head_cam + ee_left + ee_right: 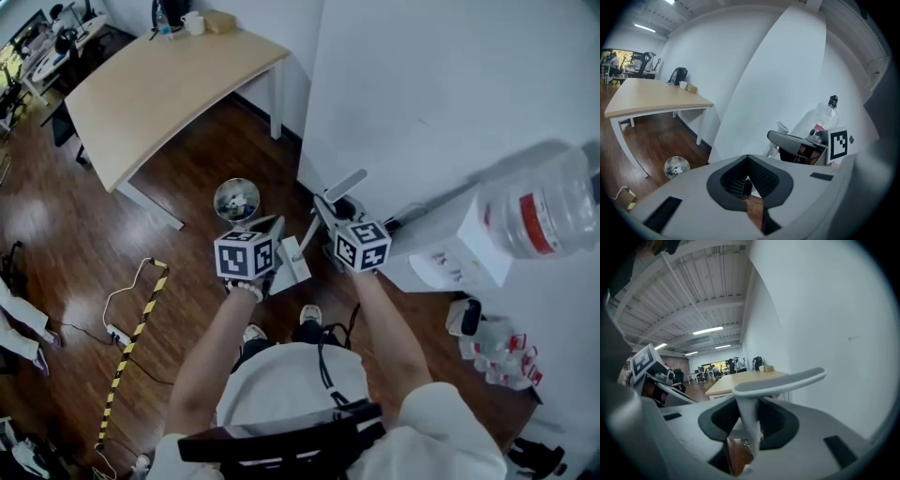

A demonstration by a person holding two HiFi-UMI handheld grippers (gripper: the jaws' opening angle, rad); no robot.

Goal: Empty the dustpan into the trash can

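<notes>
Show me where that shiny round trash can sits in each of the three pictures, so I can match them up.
Head view: the trash can stands on the dark floor just left of centre, below the table's near corner.
Left gripper view: lower left, on the floor beside the table's legs.
Right gripper view: not in it.
Shared landmark: the wooden table shows in all three.

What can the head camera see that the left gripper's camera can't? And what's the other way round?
Only the head view shows the person's arms and shoes, seen from above.

Only the left gripper view shows the ceiling lights and the far office end of the room.

Both show the shiny round trash can on the wooden floor, the long wooden table, the white wall and the big water bottle.
</notes>
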